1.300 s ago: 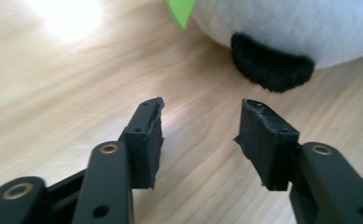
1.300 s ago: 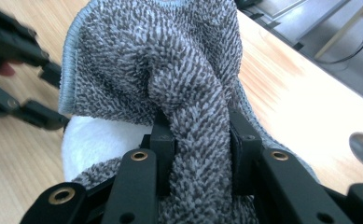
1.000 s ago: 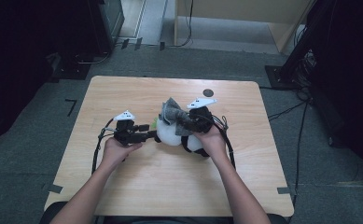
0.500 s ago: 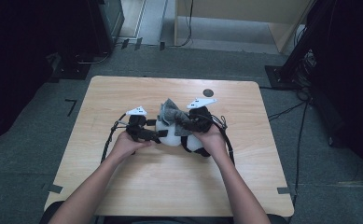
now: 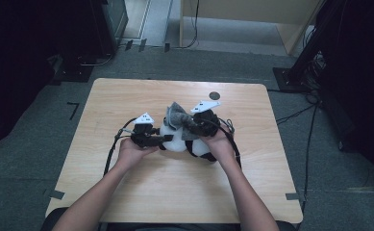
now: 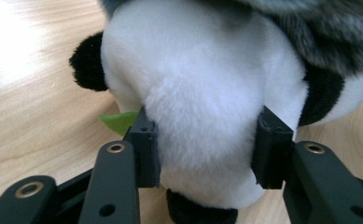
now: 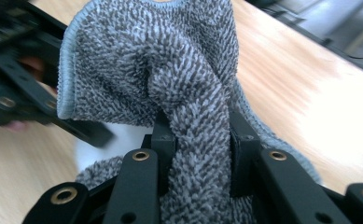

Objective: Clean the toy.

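The plush panda (image 5: 177, 139) lies mid-tabletop (image 5: 127, 96). Nearest the person, the left tool (image 6: 207, 149), whose jaws have just been closing, squeezes the panda's white body between its pads. Just right of the panda, the right tool (image 7: 201, 140) is clamped on a grey towel (image 7: 170, 70) draped over it. No readable writing anywhere.

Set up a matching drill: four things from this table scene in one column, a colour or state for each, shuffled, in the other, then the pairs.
Things:
1. plush panda
2. towel
3. green leaf
4. table

States:
A. pale wood, bearing everything
B. grey, pinched by the right gripper
C. white and black, squeezed by the left gripper
D. pokes out beside the panda

Pairs: 1-C, 2-B, 3-D, 4-A
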